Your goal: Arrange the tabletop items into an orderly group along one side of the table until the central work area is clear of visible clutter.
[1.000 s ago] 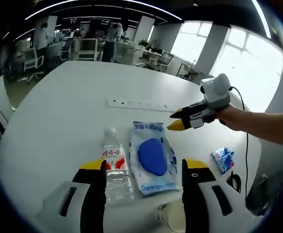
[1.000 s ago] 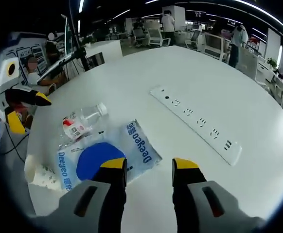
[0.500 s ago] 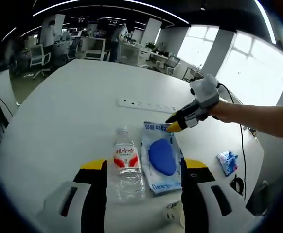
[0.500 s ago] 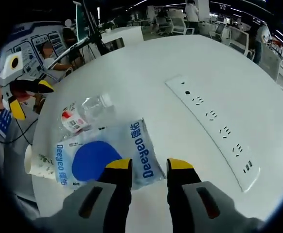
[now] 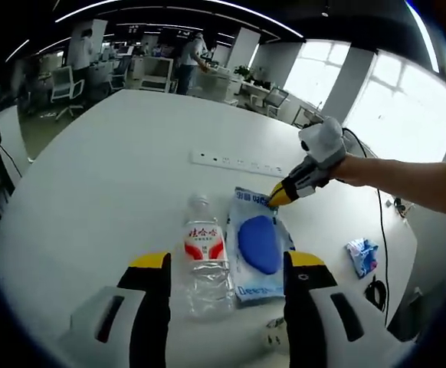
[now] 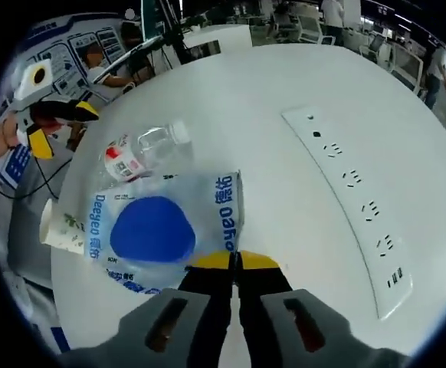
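Note:
A clear water bottle [image 5: 205, 257] with a red label lies on the white table [image 5: 108, 176], right beside a flat plastic packet [image 5: 259, 245] holding a blue pad. My left gripper [image 5: 227, 264] hovers open just short of both. My right gripper [image 5: 278, 198] comes in from the right, its yellow tips meeting at the packet's far edge. In the right gripper view the jaws of my right gripper [image 6: 234, 261] are pressed together on the near edge of the packet [image 6: 158, 230]. The bottle [image 6: 142, 152] lies beyond it, and my left gripper [image 6: 58, 123] is at the far left.
A white power strip [image 5: 234, 162] lies across the table's middle, also seen as the power strip [image 6: 357, 199]. A paper cup [image 6: 60, 230] lies at the table's edge by the packet. A small blue wrapper [image 5: 359, 255] and a black cable [image 5: 372, 291] sit at the right. Office desks and people stand behind.
My right gripper has come down onto the packet's edge and shut on it. My left gripper has drifted slightly, staying open over the bottle and packet.

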Demonstrator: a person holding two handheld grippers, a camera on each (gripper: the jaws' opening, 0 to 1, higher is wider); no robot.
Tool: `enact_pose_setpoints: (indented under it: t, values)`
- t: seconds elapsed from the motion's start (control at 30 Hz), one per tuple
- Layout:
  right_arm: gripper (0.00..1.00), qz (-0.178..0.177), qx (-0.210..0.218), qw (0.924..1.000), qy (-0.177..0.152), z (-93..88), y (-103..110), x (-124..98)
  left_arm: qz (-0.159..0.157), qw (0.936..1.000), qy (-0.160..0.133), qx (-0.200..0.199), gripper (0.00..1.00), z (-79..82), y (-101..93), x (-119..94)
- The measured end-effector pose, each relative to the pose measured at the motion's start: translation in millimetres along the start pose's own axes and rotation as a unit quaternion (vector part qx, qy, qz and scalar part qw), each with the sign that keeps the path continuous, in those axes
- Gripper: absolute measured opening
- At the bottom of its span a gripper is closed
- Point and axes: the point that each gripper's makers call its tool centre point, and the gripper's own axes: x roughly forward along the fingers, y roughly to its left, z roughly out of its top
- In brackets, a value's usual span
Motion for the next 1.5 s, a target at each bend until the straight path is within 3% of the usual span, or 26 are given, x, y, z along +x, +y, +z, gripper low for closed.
enact_pose_setpoints:
  t: [0.37,0.87,1.0,1.17,1.37,1.5]
  values:
    - [0.0,-0.003,-0.027,0.9995,0.014,-13.8,2.2,-9.5,-0.004,1.0,0.004,0.007,0.58,-0.1,-10.4,1.0]
    - [0.0,-0.036,0.036,0.9986,-0.01,-36.5,2.2,-31.8,-0.033,0.9988,0.022,0.031,0.51,-1.9,-38.4,13.2]
    - [0.0,-0.043,0.05,0.9976,-0.02,-40.7,4.3,-38.3,-0.037,0.9983,0.031,0.033,0.45,-3.5,-43.1,16.8]
    - [0.0,-0.058,0.069,0.9953,-0.036,-43.5,4.6,-47.2,-0.04,0.9974,0.054,0.028,0.39,-10.3,-52.4,22.4]
    - [0.0,-0.067,0.08,0.9932,-0.052,-45.9,8.1,-55.4,-0.042,0.9934,0.104,0.023,0.32,-24.4,-61.8,34.3]
    - [0.0,-0.07,0.087,0.992,-0.059,-47.3,8.5,-57.6,-0.042,0.9914,0.124,0.01,0.34,-31.3,-65.8,41.0]
